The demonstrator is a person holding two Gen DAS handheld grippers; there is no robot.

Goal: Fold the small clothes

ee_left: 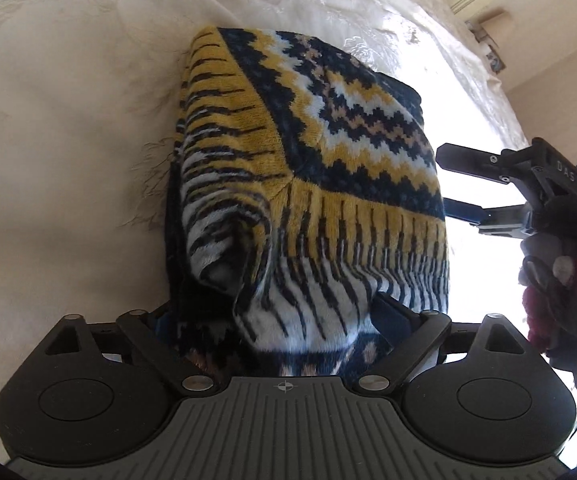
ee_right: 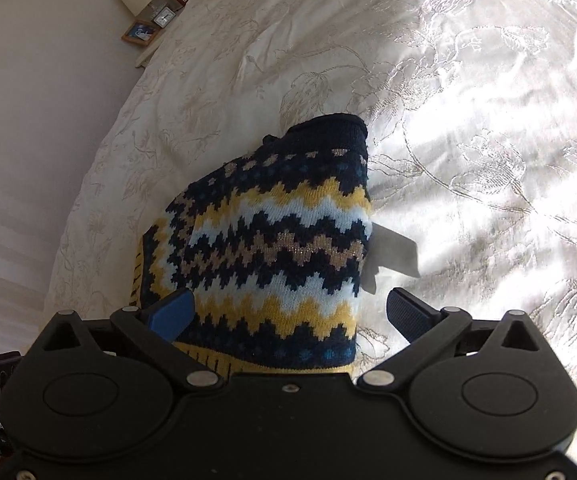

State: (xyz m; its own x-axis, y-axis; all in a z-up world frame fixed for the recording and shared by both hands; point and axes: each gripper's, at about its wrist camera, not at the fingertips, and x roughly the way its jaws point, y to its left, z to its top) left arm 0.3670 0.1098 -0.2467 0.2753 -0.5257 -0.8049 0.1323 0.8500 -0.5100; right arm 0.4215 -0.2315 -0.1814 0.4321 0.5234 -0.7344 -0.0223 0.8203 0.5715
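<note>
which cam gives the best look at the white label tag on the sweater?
Right wrist view. The white tag sticks out from the sweater edge against the bedspread, unobstructed. The left wrist view shows the sweater's patterned folds but no tag.

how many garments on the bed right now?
1. A single patterned sweater lies partly folded on the cream bedspread, between the left tongs and right tongs. Anything under it would be hidden.
</note>
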